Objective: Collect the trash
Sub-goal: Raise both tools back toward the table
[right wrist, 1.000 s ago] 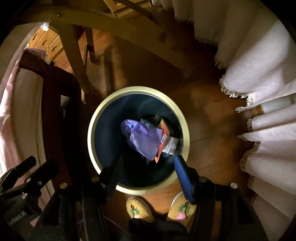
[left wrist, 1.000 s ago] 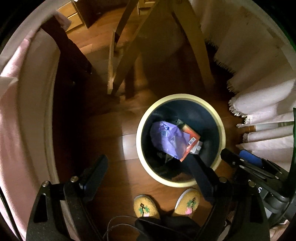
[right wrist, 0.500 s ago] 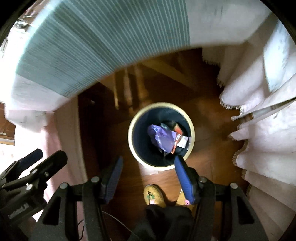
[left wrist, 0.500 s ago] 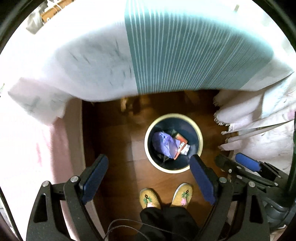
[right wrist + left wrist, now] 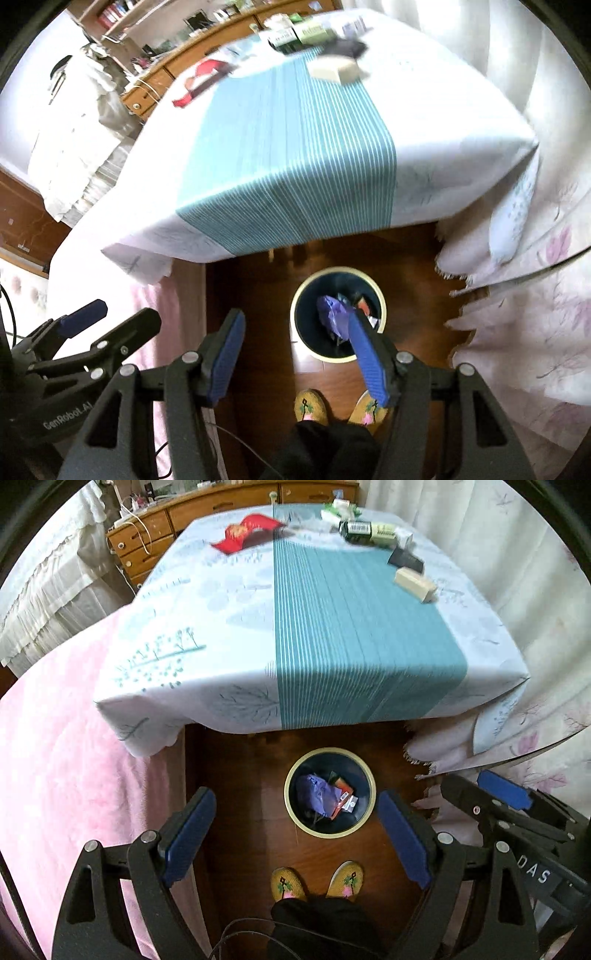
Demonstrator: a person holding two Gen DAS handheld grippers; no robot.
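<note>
From where I sat, the biggest thing ahead of me was the table under its white cloth with a broad teal striped band [image 5: 354,627], its near edge hanging over the dark wooden floor [image 5: 243,782]. To the left a pink blanket [image 5: 55,760] filled the side of the left wrist view, and pale fringed curtains [image 5: 535,590] hung on the right. Beyond the table stood a wooden chest of drawers [image 5: 155,535]. On the floor below the table's near edge sat the round dark bin with a cream rim [image 5: 330,793], and in it I could see collected trash: a crumpled purple plastic bag [image 5: 314,794] with an orange and white packet [image 5: 343,797] just beside it. More trash lay on the far part of the tablecloth: a bent red wrapper [image 5: 247,531], a dark green box [image 5: 356,530], a flat black packet [image 5: 405,560] and a cream-coloured box [image 5: 415,583]. The left gripper [image 5: 293,834] had its blue-padded jaws spread wide with nothing between them, the bin showing through the gap. The right gripper [image 5: 299,354] stood at a middling spread, also holding nothing. Near the bottom I saw my operator's two yellow embroidered slippers [image 5: 317,882] just short of the bin.
</note>
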